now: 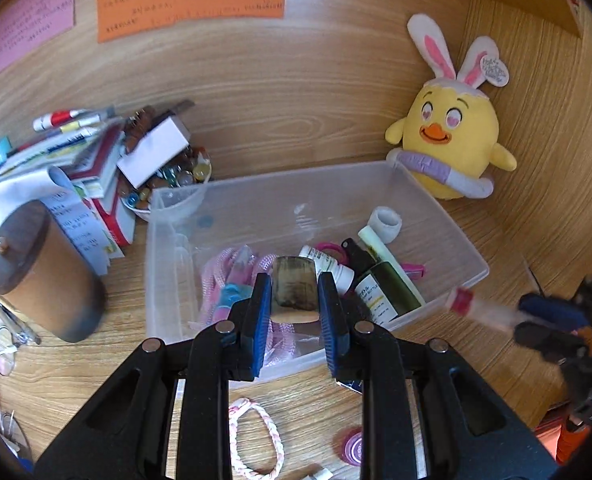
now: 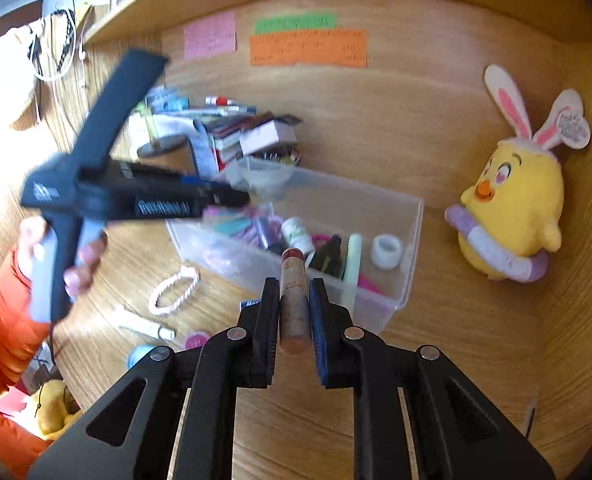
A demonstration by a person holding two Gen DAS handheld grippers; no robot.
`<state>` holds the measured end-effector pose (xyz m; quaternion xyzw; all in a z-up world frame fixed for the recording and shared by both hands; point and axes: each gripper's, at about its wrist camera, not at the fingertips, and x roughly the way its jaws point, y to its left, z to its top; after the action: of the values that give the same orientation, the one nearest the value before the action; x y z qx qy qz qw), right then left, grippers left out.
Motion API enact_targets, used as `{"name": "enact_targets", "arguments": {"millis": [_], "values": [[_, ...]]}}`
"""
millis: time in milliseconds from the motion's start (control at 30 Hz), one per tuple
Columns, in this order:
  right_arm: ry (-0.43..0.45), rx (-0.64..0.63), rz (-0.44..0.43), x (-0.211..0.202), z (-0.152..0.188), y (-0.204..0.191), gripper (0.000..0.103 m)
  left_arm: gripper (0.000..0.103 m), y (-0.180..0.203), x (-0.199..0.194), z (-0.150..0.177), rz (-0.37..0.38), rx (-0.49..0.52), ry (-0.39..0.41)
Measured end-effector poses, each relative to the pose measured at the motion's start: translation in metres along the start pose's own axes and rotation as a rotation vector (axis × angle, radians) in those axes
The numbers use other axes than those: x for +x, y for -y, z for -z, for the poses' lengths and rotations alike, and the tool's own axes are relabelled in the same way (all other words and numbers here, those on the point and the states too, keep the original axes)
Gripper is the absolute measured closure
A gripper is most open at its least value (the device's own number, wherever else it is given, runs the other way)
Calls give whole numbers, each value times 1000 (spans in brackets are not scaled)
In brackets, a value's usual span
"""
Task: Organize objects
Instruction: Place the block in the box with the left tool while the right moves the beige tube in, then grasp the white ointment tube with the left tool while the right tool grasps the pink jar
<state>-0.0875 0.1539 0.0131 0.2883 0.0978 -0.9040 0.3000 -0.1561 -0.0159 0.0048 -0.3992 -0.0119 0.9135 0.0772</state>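
A clear plastic bin [image 1: 448, 236] [image 2: 412, 240] stands on the wooden desk and holds bottles, a pink cord and other small items. My left gripper [image 1: 294, 292] is shut on a small dark comb-like block [image 1: 294, 286] and holds it over the bin's front part. It shows blurred in the right wrist view [image 2: 231, 198]. My right gripper [image 2: 293, 292] is shut on a slim tan tube with a red cap [image 2: 293, 292], just in front of the bin's near wall. The tube also shows in the left wrist view [image 1: 480, 306], right of the bin.
A yellow chick plush [image 1: 452, 140] [image 2: 512, 216] sits right of the bin. A brown cylinder [image 1: 43, 272], books, pens and a bowl of marbles [image 1: 167, 184] are at the left. A pink-white braided loop [image 1: 255, 440] [image 2: 173, 290], a pink cap [image 1: 352, 446] and a white tube [image 2: 147, 328] lie in front.
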Motion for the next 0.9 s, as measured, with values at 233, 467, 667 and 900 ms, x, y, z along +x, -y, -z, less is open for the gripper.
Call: {"name": "enact_targets", "arguments": {"millis": [233,467,667,900], "values": [[-26,-9,61,30,-14,14,89,80,6,19,4,5,32,-59],[-98,23,77,68,-13,30,89,78,9,9,6,9,46,-37],[-117,27,87,80,-14,34,89,65,7,-4,8,4,40,-20],[-126,30,89,75,-14,33,82,46,4,-27,12,-12,20,28]]}}
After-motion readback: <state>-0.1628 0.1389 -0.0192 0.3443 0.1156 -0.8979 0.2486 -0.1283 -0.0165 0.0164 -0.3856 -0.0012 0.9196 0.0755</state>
